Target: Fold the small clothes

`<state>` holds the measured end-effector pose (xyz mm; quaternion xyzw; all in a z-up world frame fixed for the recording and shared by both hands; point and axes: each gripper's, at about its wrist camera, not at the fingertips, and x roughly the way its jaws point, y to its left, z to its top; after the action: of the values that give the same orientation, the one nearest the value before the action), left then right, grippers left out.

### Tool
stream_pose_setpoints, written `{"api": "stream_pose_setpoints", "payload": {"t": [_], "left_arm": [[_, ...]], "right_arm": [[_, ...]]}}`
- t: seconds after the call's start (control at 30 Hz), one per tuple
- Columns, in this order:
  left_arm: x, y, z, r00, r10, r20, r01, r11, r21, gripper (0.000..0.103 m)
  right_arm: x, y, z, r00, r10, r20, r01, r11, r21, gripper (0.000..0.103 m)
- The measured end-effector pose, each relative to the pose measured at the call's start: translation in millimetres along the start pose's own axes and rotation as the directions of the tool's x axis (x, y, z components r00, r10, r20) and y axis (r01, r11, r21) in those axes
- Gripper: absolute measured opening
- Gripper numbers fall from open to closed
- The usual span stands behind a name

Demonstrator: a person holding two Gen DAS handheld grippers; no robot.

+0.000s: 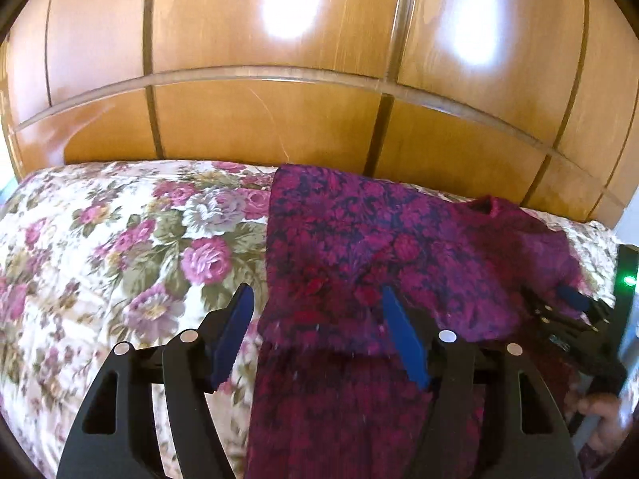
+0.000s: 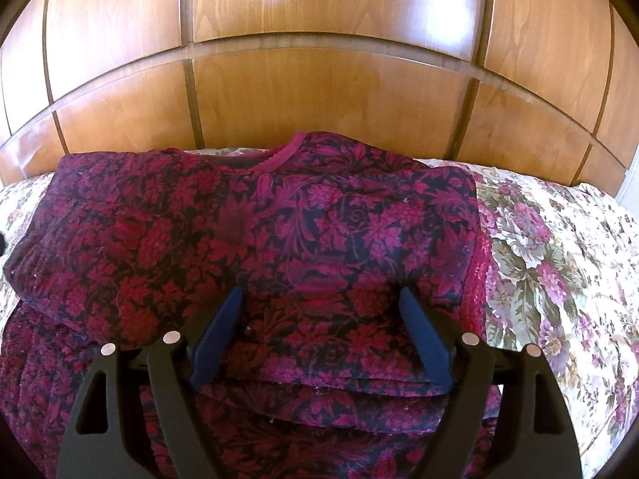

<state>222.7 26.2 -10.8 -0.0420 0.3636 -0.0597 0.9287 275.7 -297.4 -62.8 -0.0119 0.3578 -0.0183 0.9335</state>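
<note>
A magenta and dark floral top (image 2: 319,215) lies on the bed with its neckline (image 2: 279,156) toward the headboard. A fold edge runs across it near my right fingers. My right gripper (image 2: 319,303) hovers open over the middle of the top, with cloth below the pads and nothing pinched. In the left wrist view the same top (image 1: 359,231) shows a straight left edge. My left gripper (image 1: 315,303) stands open across that edge, one finger over the bedspread and the other over the cloth, with nothing gripped.
A cream bedspread (image 1: 120,239) with pink flowers covers the bed on both sides of the top. A glossy wooden headboard (image 2: 319,92) rises right behind it. At the right edge of the left wrist view a person's hand (image 1: 603,419) holds the other gripper.
</note>
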Motion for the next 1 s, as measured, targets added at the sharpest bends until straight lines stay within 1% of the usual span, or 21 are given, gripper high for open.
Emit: {"api": "stream_pose_setpoints", "payload": {"t": [0.07,0.2,0.23,0.4,0.5,0.63,0.8,0.9,1.0], "left_arm": [[-13,2,-3,1.000,0.007,0.009,-0.006,1.000,-0.012,0.066],[-36,6,-10,0.999,0.010,0.032,-0.010,1.000,-0.020,0.066],[-42,7,-12,0.999,0.013,0.040,-0.012,1.000,-0.020,0.066],[-62,10,-27,0.999,0.016,0.051,-0.015,1.000,-0.017,0.066],[-68,12,-36,0.999,0.009,0.044,-0.008,1.000,-0.023,0.066],[-76,15,-49,0.999,0.007,0.036,-0.006,1.000,-0.025,0.066],[-80,20,-72,1.000,-0.001,-0.004,0.001,1.000,-0.024,0.066],[-81,24,-90,0.999,-0.003,-0.039,0.002,1.000,-0.027,0.066],[-83,32,-108,0.996,-0.023,-0.090,0.019,0.999,-0.036,0.066]], "right_arm": [[-1,1,0,1.000,-0.013,-0.001,0.013,1.000,-0.002,0.084],[-10,3,2,0.998,-0.058,-0.009,0.058,0.998,-0.011,0.093],[-14,3,2,0.998,-0.060,-0.010,0.060,0.998,-0.009,0.094],[-41,1,-10,0.999,-0.039,-0.009,0.039,0.999,-0.003,0.100],[-55,-3,-23,0.999,-0.023,-0.041,0.023,1.000,0.006,0.100],[-69,-13,-49,0.994,0.002,-0.105,0.001,1.000,0.030,0.100],[-84,-32,-86,0.980,0.028,-0.196,-0.014,0.997,0.072,0.100],[-98,-34,-101,0.979,0.048,-0.197,-0.037,0.997,0.062,0.100],[-114,-29,-112,0.979,0.032,-0.200,-0.031,0.999,0.006,0.100]]}}
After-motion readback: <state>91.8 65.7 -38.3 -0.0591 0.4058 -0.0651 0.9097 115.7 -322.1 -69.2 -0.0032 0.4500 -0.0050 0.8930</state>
